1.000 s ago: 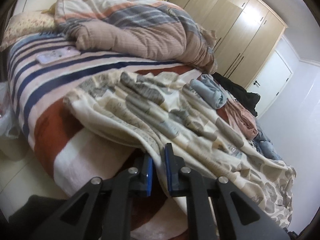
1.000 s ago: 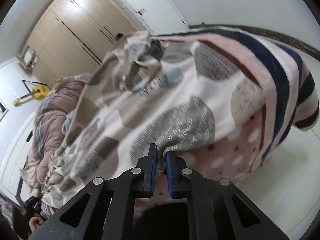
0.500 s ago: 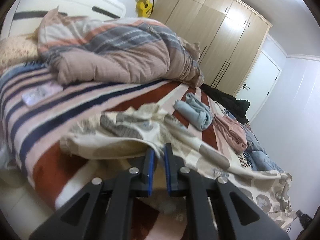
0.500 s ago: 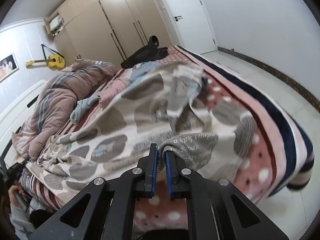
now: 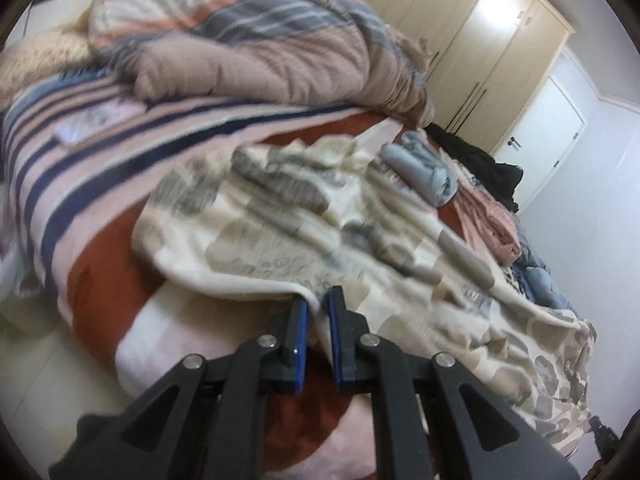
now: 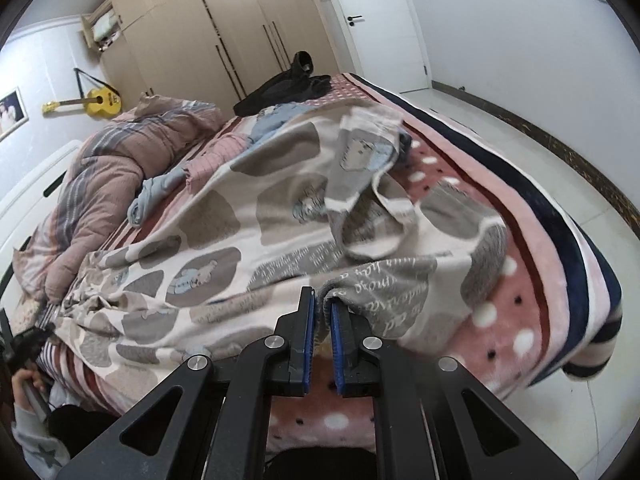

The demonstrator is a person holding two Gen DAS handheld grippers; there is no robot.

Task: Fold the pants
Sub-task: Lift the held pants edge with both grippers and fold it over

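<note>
We hold the patterned pants (image 6: 248, 240) by their near edge at both ends, spread across the bed.

Our left gripper (image 5: 318, 304) pinches the cream hem at one end and our right gripper (image 6: 323, 300) pinches a grey-printed fold at the other, each with jaws nearly closed on cloth. We judge this the spreading step: the pants lie rumpled on the striped blanket (image 5: 100, 184), one part bunched up near our right gripper. Next we likely need to pull the edge taut and flatten it before folding. Around us lie a heaped duvet (image 5: 260, 56), rolled blue clothing (image 5: 428, 168), pink clothing (image 5: 492, 220), a wardrobe (image 6: 224, 28) and a yellow guitar (image 6: 100, 100).
</note>
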